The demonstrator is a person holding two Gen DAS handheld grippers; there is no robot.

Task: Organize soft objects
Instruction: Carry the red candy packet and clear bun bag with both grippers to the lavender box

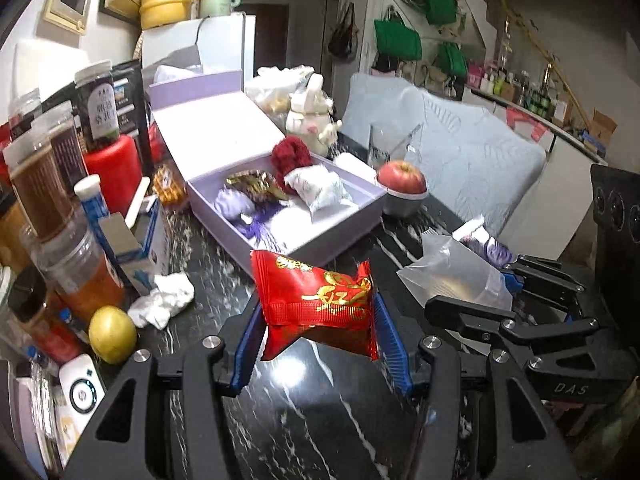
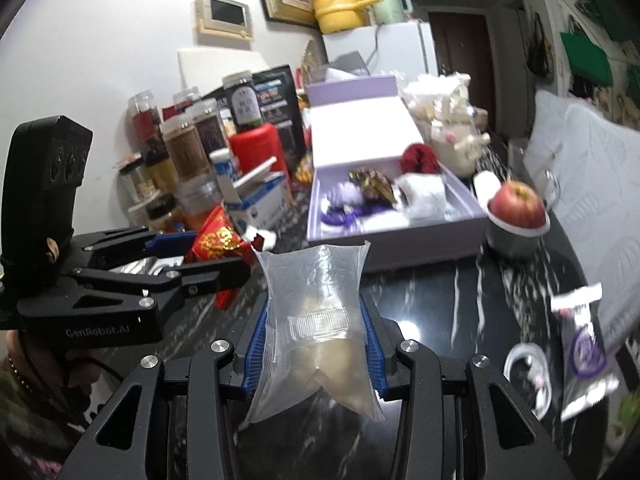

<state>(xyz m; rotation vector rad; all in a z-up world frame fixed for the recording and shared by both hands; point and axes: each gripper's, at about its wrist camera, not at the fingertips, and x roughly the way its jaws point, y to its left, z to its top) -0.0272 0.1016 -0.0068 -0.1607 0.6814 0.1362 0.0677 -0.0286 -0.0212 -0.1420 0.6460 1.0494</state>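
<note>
My left gripper (image 1: 316,316) is shut on a red foil packet (image 1: 316,300) with gold print, held above the dark marble table (image 1: 312,400). My right gripper (image 2: 316,332) is shut on a clear plastic pouch (image 2: 316,320) with pale contents. Each gripper shows in the other view: the right gripper (image 1: 508,284) with its clear pouch (image 1: 452,276), the left gripper (image 2: 192,248) with the red packet (image 2: 216,240). Ahead lies an open lilac box (image 1: 352,220), also in the right view (image 2: 400,236), holding a white packet (image 1: 320,192), a red woolly item (image 1: 290,158) and purple items (image 1: 236,206).
Jars and bottles (image 1: 52,208) crowd the left side, with a crumpled tissue (image 1: 164,300) and a yellow fruit (image 1: 112,334). An apple on a grey bowl (image 2: 518,210) stands right of the box. A purple-printed packet (image 2: 584,352) and a clear ring (image 2: 528,372) lie at the right.
</note>
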